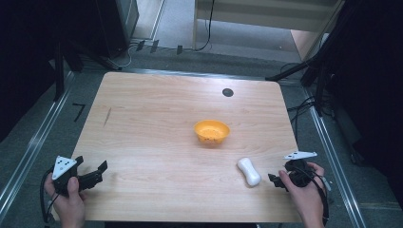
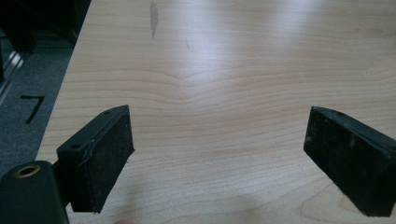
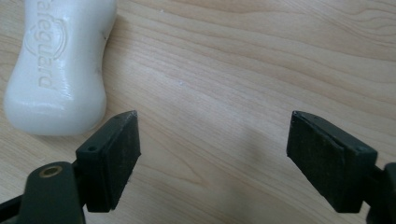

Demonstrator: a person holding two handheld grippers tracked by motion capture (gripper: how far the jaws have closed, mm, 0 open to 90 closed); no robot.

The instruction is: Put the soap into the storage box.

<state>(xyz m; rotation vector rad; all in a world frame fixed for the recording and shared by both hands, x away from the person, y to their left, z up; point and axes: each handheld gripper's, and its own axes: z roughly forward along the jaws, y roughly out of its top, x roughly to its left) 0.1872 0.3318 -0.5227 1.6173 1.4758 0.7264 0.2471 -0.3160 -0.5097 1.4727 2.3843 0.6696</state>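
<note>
The right gripper [image 1: 274,181], jaws apart, sat just beside the soap [image 1: 249,171], which lay on the table [image 1: 157,142] near the bowl [image 1: 212,131]. The soap lay off-centre of the jaws, so closing might have nudged the slick bar aside. The bowl looked empty. The left gripper [image 1: 95,175] rested well apart, jaws spread

The left hand [image 1: 70,199] comes in at the near left corner and grips the left gripper [image 1: 97,172], whose grey three-cornered plate faces up and whose jaws point forward and to the right, standing wide apart (its own view shows both black pads well separated). The right hand [image 1: 304,192] enters at the near right and holds the right gripper [image 1: 273,180] pointing left, jaws likewise spread wide and holding nothing.
</note>
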